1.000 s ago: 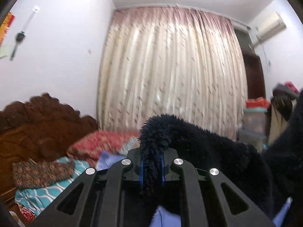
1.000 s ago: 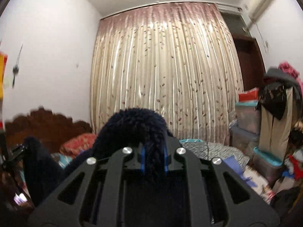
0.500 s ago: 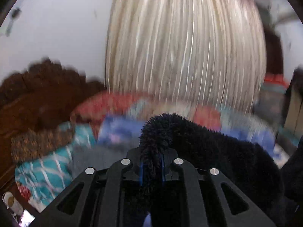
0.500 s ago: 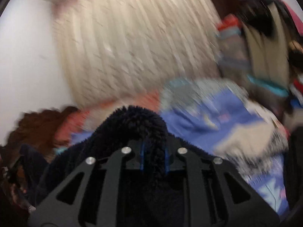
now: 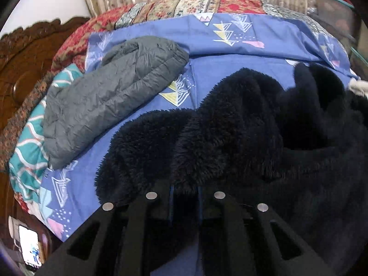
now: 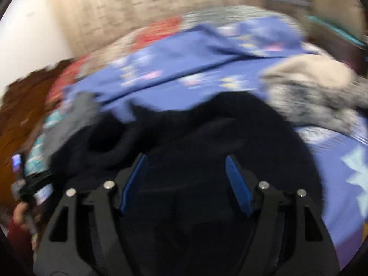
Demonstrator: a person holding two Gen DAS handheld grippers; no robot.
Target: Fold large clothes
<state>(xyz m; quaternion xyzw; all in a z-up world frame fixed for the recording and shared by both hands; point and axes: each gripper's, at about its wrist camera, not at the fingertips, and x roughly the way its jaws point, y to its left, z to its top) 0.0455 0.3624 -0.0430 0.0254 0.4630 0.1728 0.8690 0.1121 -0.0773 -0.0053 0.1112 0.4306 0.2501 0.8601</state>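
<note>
A black fleece garment (image 5: 230, 126) lies bunched on the blue patterned bed sheet (image 5: 230, 53). My left gripper (image 5: 184, 197) points down at it, with a fold of the fleece pinched between its blue pads; its jaws are just beginning to open. In the blurred right wrist view the same fleece (image 6: 230, 126) spreads under my right gripper (image 6: 186, 158). That gripper's jaws are opening, the blue pads (image 6: 237, 184) stand wide apart, and neither pad presses on the cloth.
A folded grey quilted jacket (image 5: 110, 92) lies on the bed left of the fleece. A grey-white fluffy garment (image 6: 310, 87) lies to the right. A carved wooden headboard (image 5: 23, 64) borders the left side, curtains hang beyond, and a phone (image 5: 28, 246) lies at lower left.
Both grippers came down from facing the curtain to facing the bed, bringing the fleece onto the sheet. The right gripper let go of the fleece and its jaws spread wide.
</note>
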